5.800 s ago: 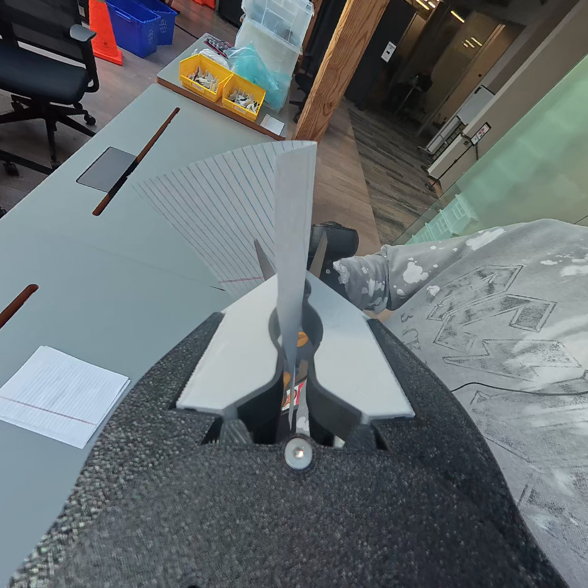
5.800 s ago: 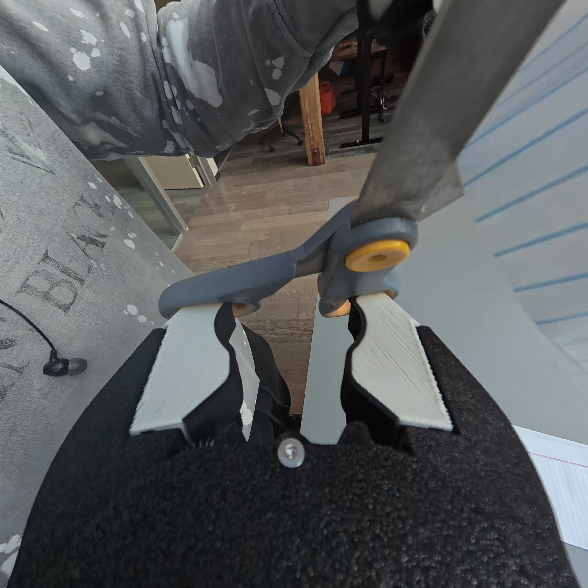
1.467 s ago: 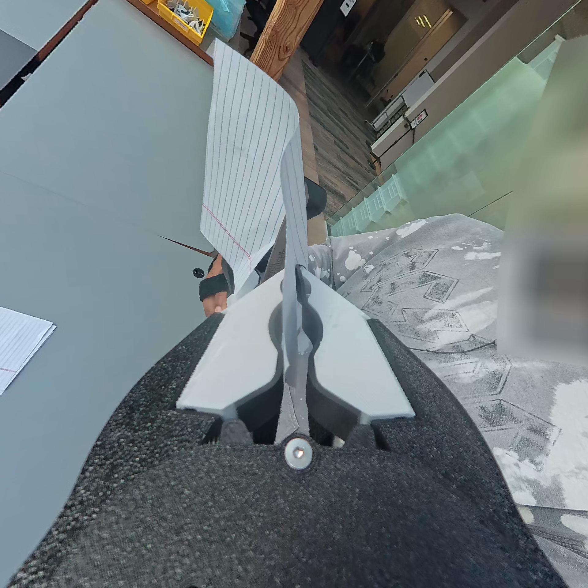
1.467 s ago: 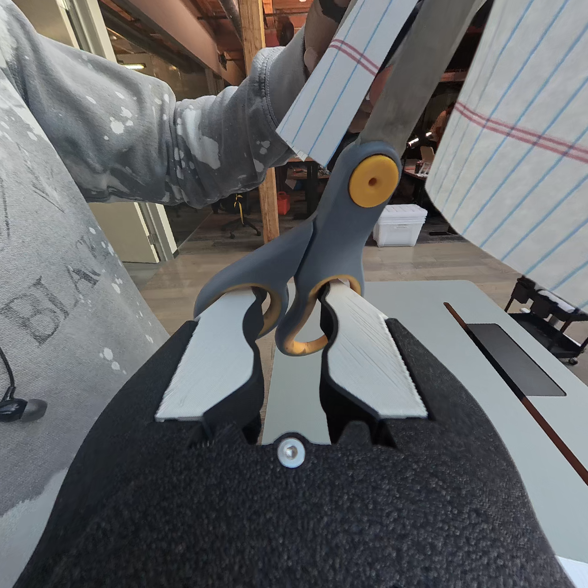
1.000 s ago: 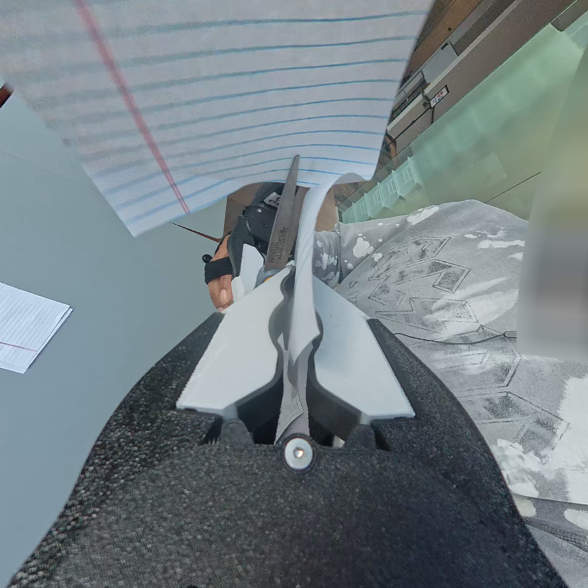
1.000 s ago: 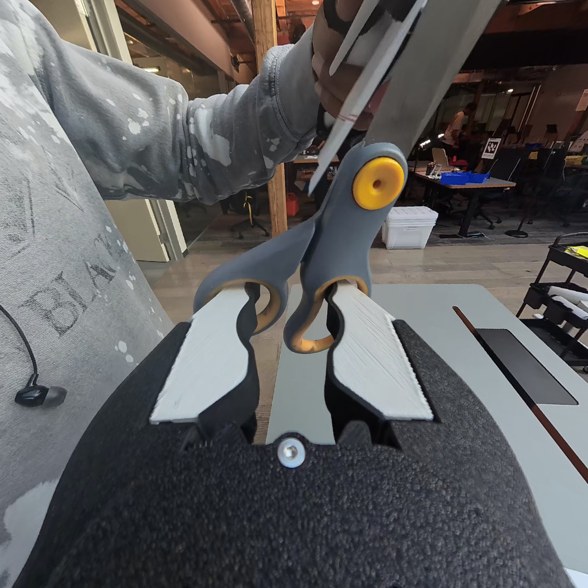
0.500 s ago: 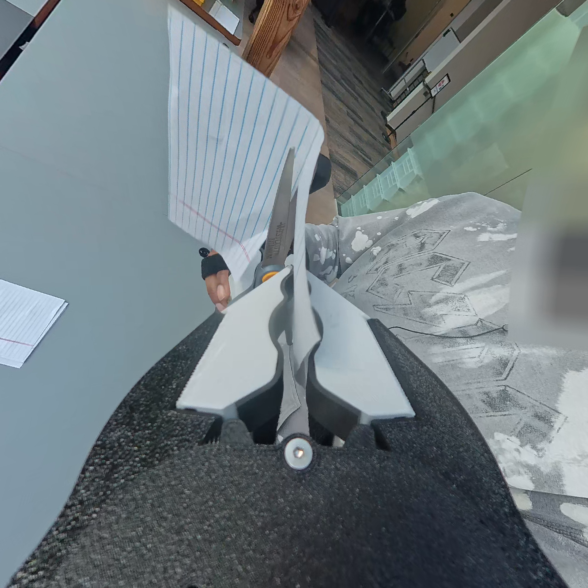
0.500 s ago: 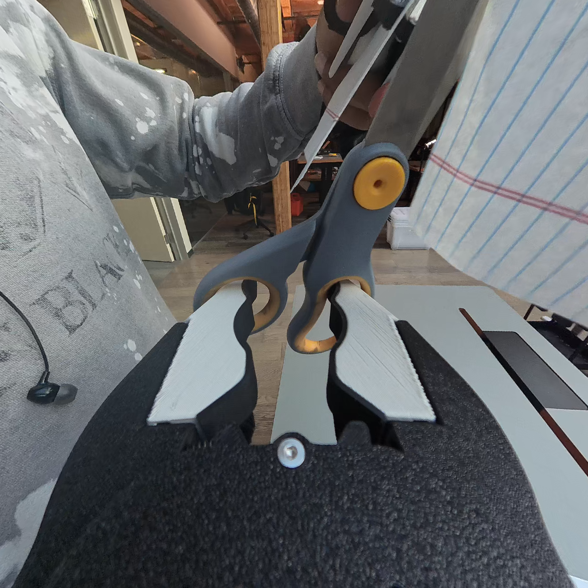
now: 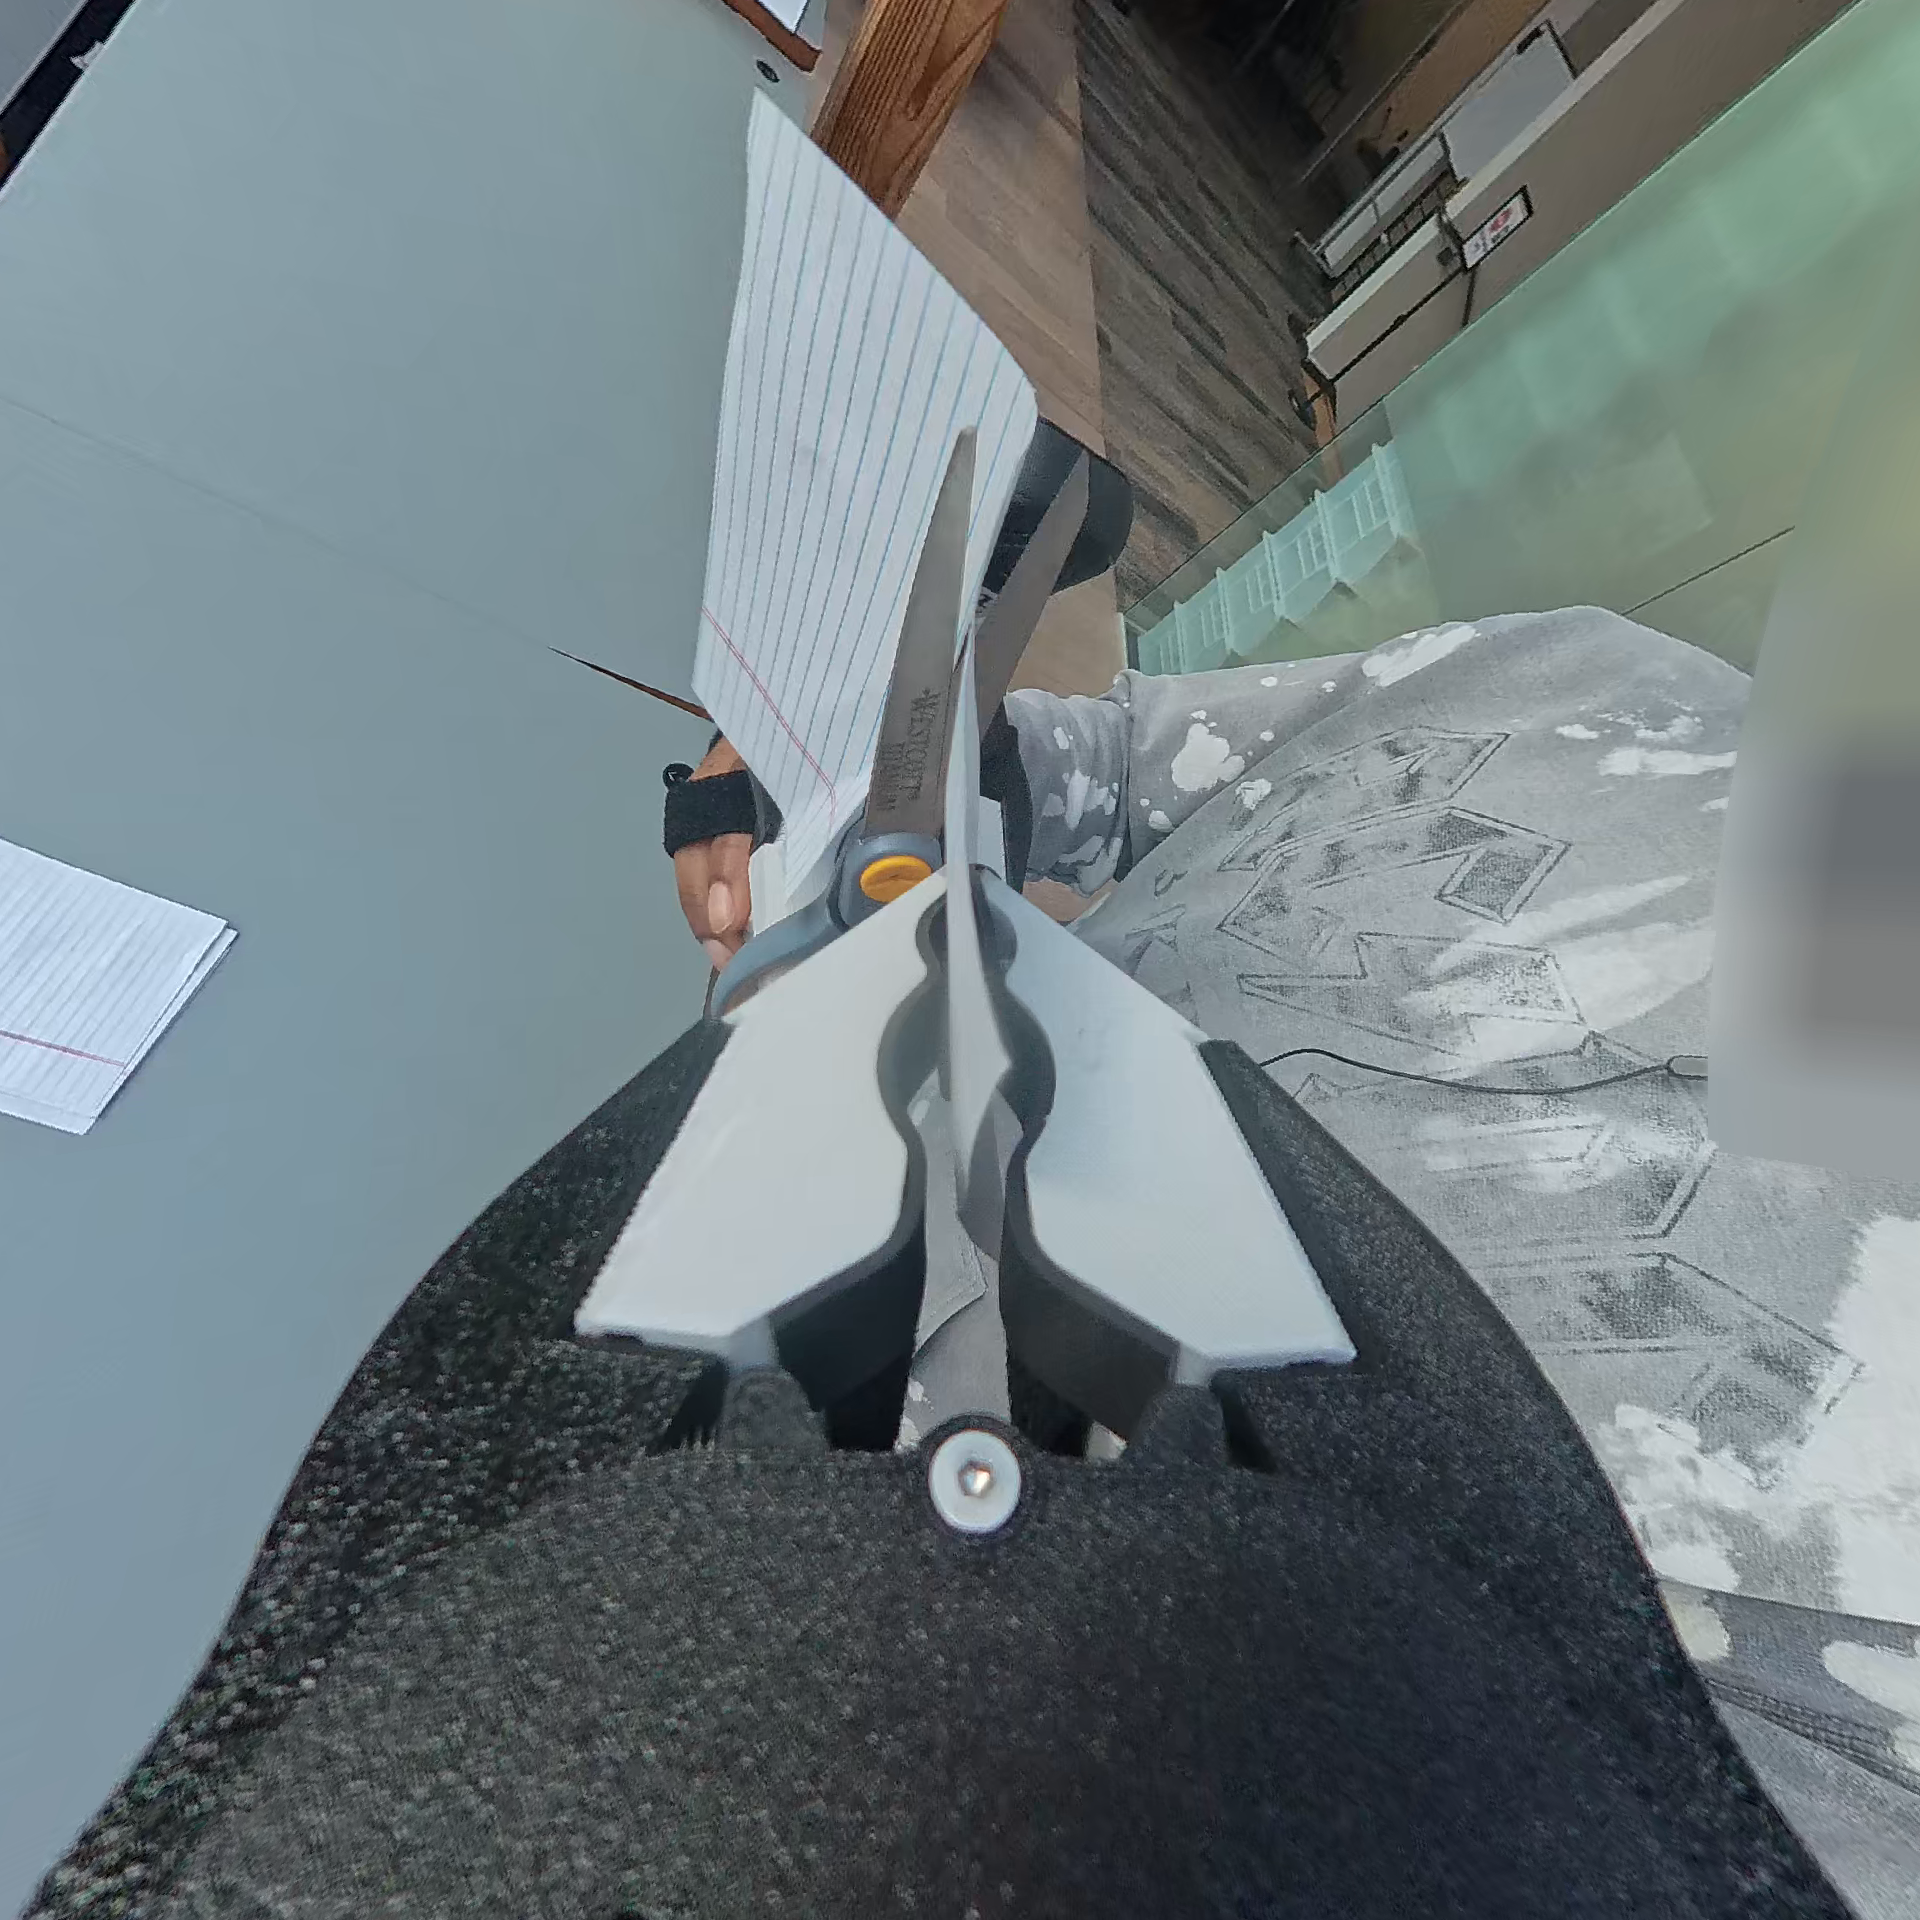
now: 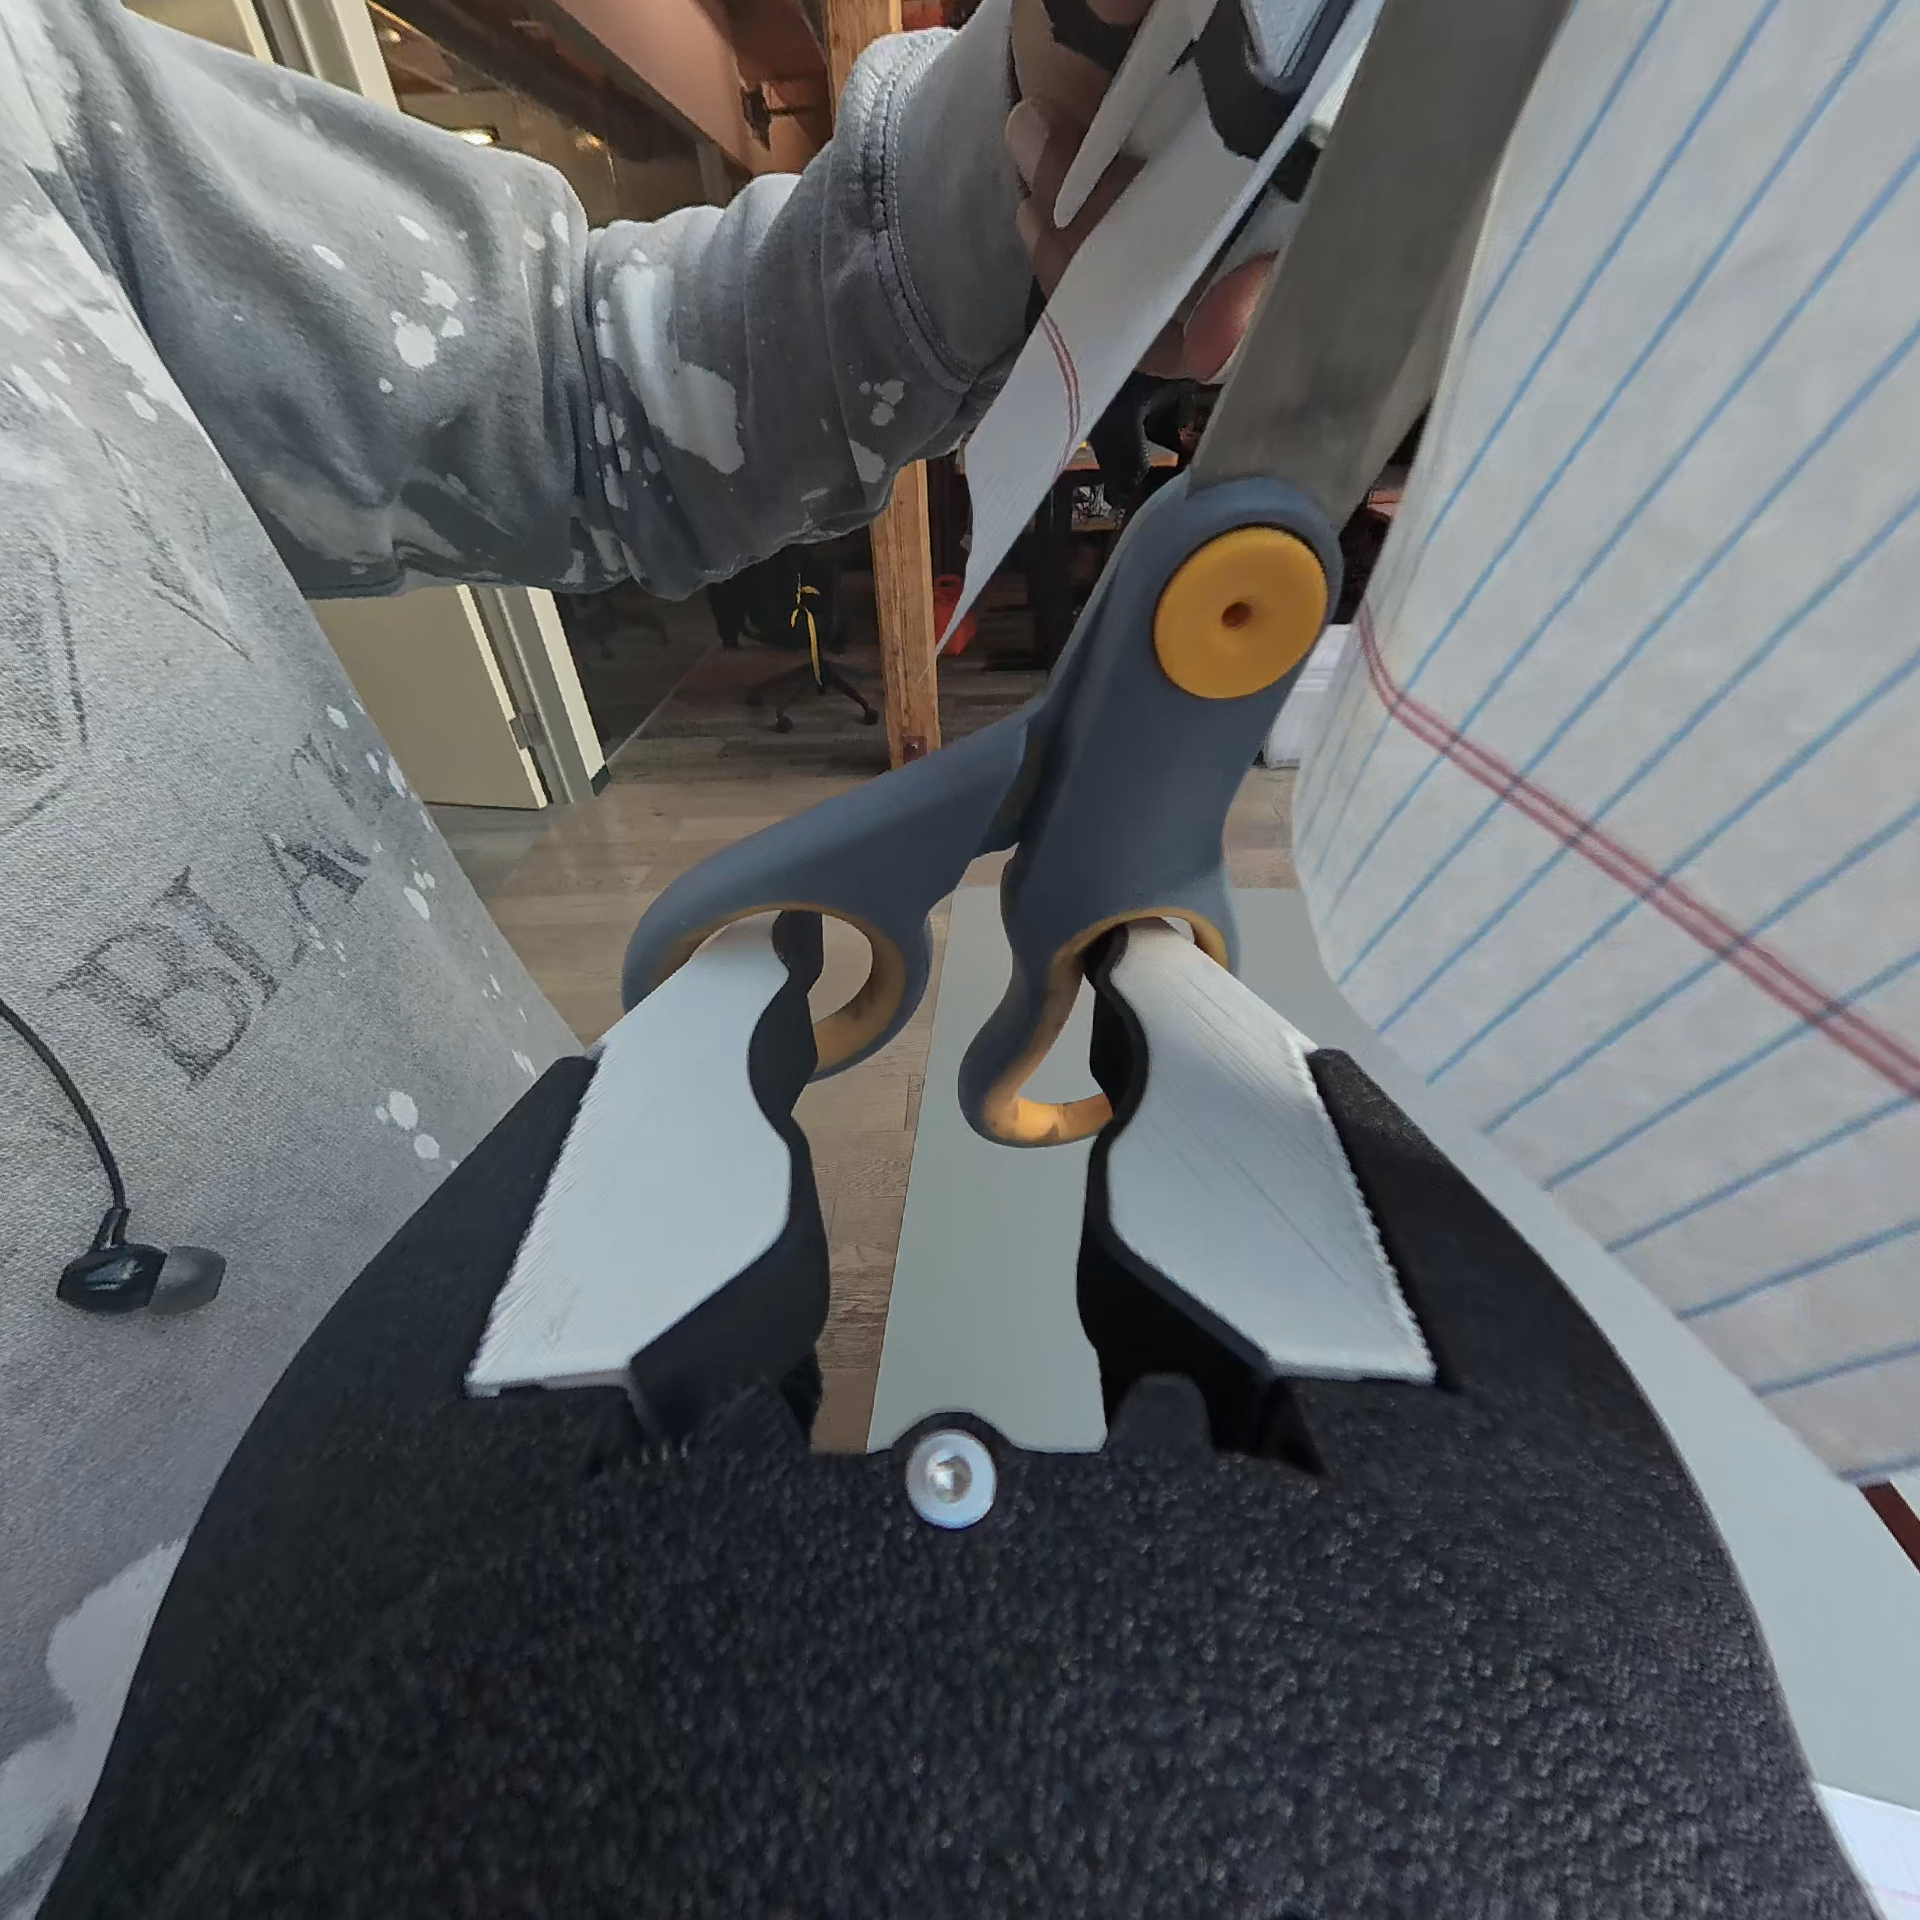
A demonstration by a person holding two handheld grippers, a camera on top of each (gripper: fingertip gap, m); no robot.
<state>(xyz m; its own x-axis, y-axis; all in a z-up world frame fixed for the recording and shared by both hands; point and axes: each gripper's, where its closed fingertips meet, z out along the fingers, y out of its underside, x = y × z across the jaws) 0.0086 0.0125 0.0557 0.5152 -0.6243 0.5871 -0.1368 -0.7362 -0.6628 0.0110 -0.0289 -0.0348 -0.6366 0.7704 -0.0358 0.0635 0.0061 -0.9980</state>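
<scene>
Above the grey desk (image 9: 312, 436), the left hand-held gripper (image 9: 961, 1039) was clamped on the edge of a lined sheet of paper (image 9: 842, 499), its two white fingers (image 9: 810, 1122) pressed together on the sheet, which rose upright past them. The right hand-held gripper (image 10: 956, 997) had its fingers (image 10: 655, 1164) spread apart, one threaded into each loop of the grey and orange scissors (image 10: 1101, 790). The scissor blades stood parted with the paper between them; a narrow strip hung on one side of the blades and the wide lined part on the other. A grey spattered sleeve (image 10: 582, 343) reached across behind the scissors. A folded lined sheet (image 9: 83, 987) lay flat on the desk well apart, at the left edge of the left wrist view
</scene>
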